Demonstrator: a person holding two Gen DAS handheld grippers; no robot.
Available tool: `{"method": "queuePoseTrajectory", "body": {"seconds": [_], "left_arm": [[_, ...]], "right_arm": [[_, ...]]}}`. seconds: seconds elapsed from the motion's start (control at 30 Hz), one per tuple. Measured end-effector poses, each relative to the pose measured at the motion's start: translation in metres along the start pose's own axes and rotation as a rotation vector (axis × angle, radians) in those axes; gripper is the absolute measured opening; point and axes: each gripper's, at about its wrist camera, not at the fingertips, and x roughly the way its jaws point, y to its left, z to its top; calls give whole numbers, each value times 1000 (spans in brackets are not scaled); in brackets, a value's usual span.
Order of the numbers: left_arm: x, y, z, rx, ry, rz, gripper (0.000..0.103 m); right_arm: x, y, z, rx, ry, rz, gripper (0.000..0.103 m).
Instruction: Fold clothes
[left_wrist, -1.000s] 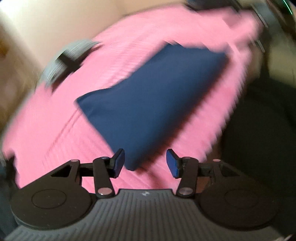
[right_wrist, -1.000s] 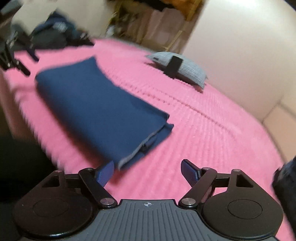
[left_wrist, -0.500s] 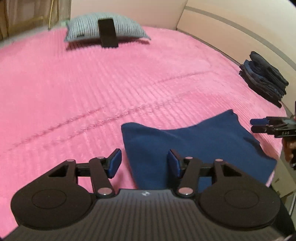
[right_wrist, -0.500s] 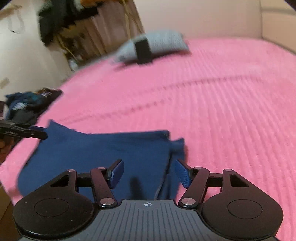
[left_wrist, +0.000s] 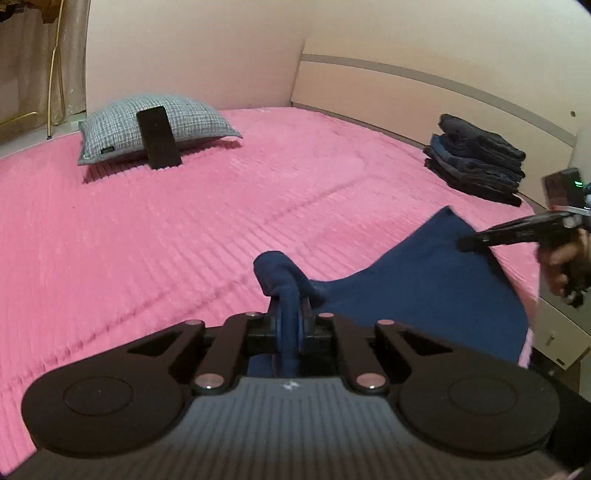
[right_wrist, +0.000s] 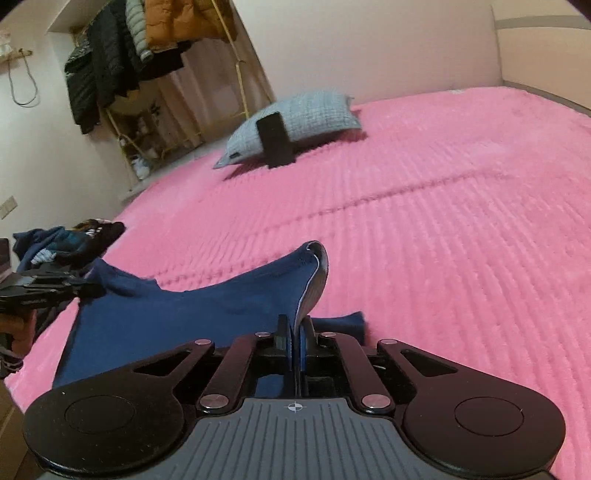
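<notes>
Both grippers have just closed on the navy garment (left_wrist: 424, 291): the left gripper (left_wrist: 289, 325) pinches a bunched corner, the right gripper (right_wrist: 295, 347) clamps a folded edge. Between them the cloth lies near the front edge of the pink bedspread (left_wrist: 184, 229). Farther off sit a grey pillow (left_wrist: 155, 129) with a dark phone (left_wrist: 159, 138) leaning on it, and a stack of folded dark clothes (left_wrist: 476, 160).
</notes>
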Motion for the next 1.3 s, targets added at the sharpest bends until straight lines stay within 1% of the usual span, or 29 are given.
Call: {"method": "queuePoseTrajectory", "body": {"seconds": [0.03,0.1,0.13,0.2,0.27,0.3,0.33,0.37,0.4,0.43,0.5,0.57,0.63,0.7,0.73,0.77,0.8,0.87,0.93,0.97,1.0,1.13,1.2,1.3], "left_arm": [[14,8,-1,-30,37,1,5],[47,26,-9,-120,153,-8,5],[56,32,-14,-150,186,-9,7],[67,41,-20,-192,209,-12,11],[68,47,-20,-228,219,-16,16],[67,50,-19,-236,221,-15,17],[66,51,-18,-225,222,-3,22],[65,50,-16,-208,224,19,30],[63,50,-14,-191,219,39,31],[59,49,-12,-174,205,57,31],[49,46,-6,-132,178,97,30],[35,38,0,-66,150,137,27],[23,28,5,-37,120,122,25],[10,19,11,-8,89,106,25],[8,12,13,9,85,87,24],[12,3,12,34,101,56,21],[20,-5,10,64,128,37,20],[43,-10,3,86,202,26,18],[66,-3,-8,73,274,47,17],[72,2,-12,54,277,49,17],[74,7,-14,35,263,48,17],[78,13,-15,12,253,55,17],[82,14,-14,-2,246,55,17],[85,14,-13,-26,239,63,16]], "right_arm": [[8,-2,-1,-4,20,-14,1],[26,-5,-8,-26,73,-48,1],[32,-8,-10,-29,91,-60,2],[33,-14,-13,-4,94,-61,2],[34,-20,-16,21,96,-63,3],[32,-23,-17,28,95,-70,10],[27,-22,-16,20,84,-96,26],[21,-20,-15,-1,70,-129,32],[17,-15,-11,-28,56,-151,34],[11,-10,-8,-52,42,-166,34],[-6,2,-6,-91,17,-167,34],[-15,20,-5,-154,0,-155,34],[-17,38,-5,-195,3,-94,34],[-4,50,-4,-210,36,-30,34],[9,55,-4,-219,61,-4,34],[22,60,-4,-232,86,18,34],[35,64,-5,-251,113,29,34],[61,65,-5,-271,165,38,34],[80,54,-2,-278,185,-11,33],[84,45,0,-271,181,-43,33],[85,34,3,-254,175,-64,33],[71,-6,4,-143,140,-65,32],[67,-11,3,-125,135,-96,33],[60,-4,5,-139,154,-157,33]]}}
